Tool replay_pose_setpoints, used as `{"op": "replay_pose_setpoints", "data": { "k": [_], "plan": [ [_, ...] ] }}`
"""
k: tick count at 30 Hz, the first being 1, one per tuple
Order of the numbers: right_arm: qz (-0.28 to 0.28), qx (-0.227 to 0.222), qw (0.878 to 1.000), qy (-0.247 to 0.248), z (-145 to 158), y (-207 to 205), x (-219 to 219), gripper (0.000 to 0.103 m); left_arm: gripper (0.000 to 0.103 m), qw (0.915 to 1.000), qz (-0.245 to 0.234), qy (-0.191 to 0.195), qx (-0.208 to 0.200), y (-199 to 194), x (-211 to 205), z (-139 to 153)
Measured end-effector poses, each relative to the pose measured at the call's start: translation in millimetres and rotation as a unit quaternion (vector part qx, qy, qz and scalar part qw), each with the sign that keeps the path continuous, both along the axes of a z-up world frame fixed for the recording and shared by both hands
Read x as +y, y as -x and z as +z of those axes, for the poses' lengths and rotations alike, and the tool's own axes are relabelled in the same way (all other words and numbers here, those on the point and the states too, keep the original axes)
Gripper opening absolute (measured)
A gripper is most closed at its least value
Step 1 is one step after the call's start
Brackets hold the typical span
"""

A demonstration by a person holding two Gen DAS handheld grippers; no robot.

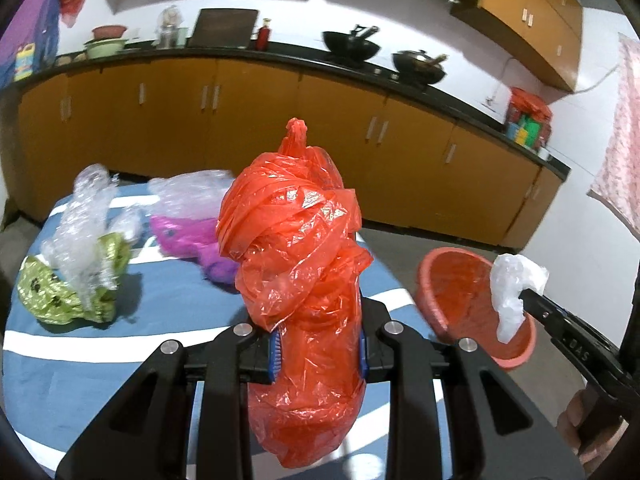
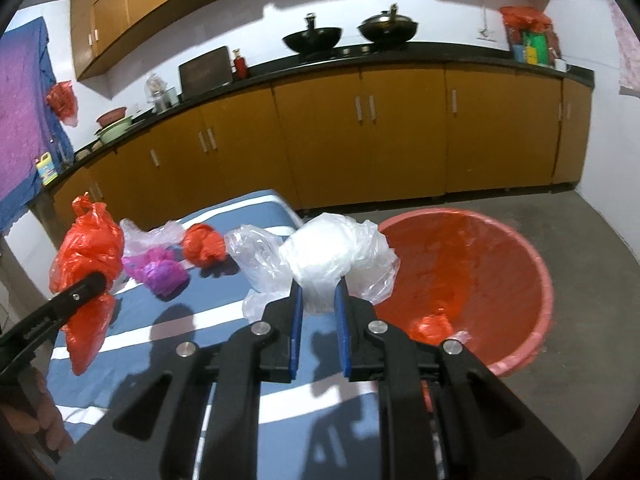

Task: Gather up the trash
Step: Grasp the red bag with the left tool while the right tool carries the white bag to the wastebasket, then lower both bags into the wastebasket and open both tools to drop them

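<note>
Two grippers loaded | left gripper (image 1: pixel 320 354) clenched on red plastic bag (image 1: pixel 296 240), held up over the blue striped table (image 1: pixel 180 312) | right gripper (image 2: pixel 318 312) clamped on white plastic bag (image 2: pixel 332 256), just beside the red basin (image 2: pixel 480 264) on the floor | purple bag (image 2: pixel 158 270), small red bag (image 2: pixel 203 246), clear bag (image 2: pixel 256 256) lie on the table.

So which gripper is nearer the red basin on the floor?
Right. The right gripper, shut on a white bag, sits just beside the basin rim. The left gripper, shut on a red bag, is farther off, over the table.
</note>
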State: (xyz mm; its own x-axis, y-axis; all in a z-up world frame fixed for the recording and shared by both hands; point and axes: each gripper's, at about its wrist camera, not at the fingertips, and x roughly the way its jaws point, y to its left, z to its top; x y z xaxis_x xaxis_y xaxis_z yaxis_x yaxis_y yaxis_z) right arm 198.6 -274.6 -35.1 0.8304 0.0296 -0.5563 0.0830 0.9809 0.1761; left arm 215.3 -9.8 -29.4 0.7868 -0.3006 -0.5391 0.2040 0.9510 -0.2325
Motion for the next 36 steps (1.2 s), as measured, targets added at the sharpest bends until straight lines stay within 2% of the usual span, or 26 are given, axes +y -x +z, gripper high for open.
{"op": "replay_pose_setpoints", "data": {
  "k": [14,36],
  "plan": [
    [-0.069,-0.001,0.997,0.018,2,17,-73,0.016,0.027,0.9958,-0.091,0.011,-0.003,2,-90,6],
    [-0.109,0.020,0.994,0.022,-25,-3,-137,0.016,0.027,0.9849,-0.172,-0.005,0.021,-25,-183,-21]
  ]
}}
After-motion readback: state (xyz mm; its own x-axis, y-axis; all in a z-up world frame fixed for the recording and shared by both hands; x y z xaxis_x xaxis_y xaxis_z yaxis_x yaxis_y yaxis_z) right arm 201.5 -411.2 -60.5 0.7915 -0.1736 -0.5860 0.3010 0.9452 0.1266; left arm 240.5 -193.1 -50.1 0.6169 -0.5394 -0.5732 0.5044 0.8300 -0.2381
